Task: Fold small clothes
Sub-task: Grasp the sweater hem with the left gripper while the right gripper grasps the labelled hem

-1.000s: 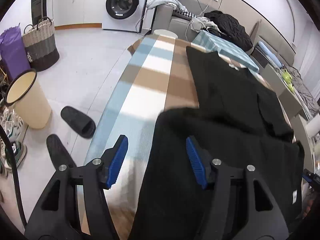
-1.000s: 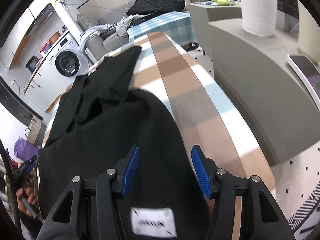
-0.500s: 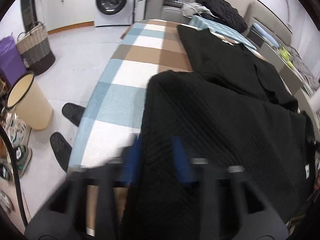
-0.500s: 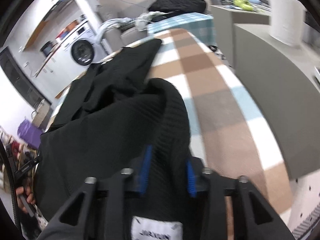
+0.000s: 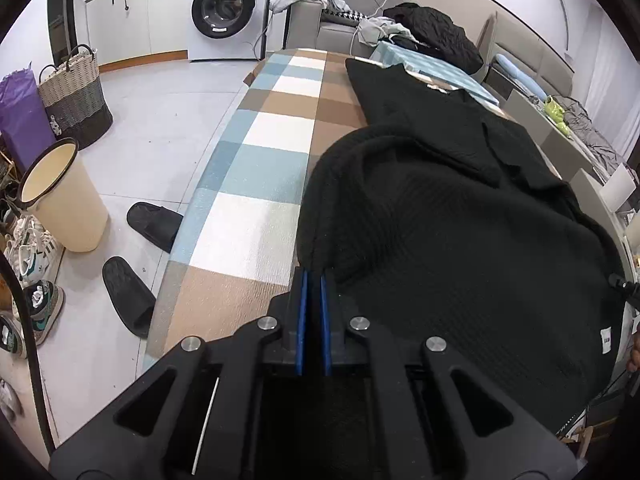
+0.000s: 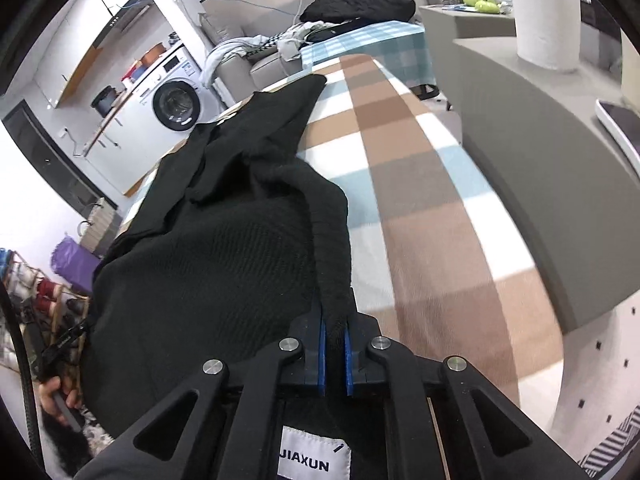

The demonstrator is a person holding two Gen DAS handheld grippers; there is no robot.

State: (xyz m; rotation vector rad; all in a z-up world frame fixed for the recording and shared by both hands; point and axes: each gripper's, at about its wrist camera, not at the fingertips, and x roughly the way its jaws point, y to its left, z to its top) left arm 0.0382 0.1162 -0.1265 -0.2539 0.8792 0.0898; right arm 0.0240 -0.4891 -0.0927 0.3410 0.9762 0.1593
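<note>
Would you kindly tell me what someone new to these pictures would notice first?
The black knit sweater dominates, sprawled over the checked blue, white and brown table cover. Both claws are shut on its near edge: the left claw at one corner, the right claw on a ribbed hem, just above a white "JIAXUN" label. Behind stands a white washing machine; slippers lie on the floor.

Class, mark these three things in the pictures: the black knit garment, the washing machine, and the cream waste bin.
black knit garment [image 5: 460, 248]: left wrist view, middle of the ribbed body.
washing machine [image 5: 224, 8]: left wrist view, round door.
cream waste bin [image 5: 68, 208]: left wrist view, outer wall below the rim.
</note>
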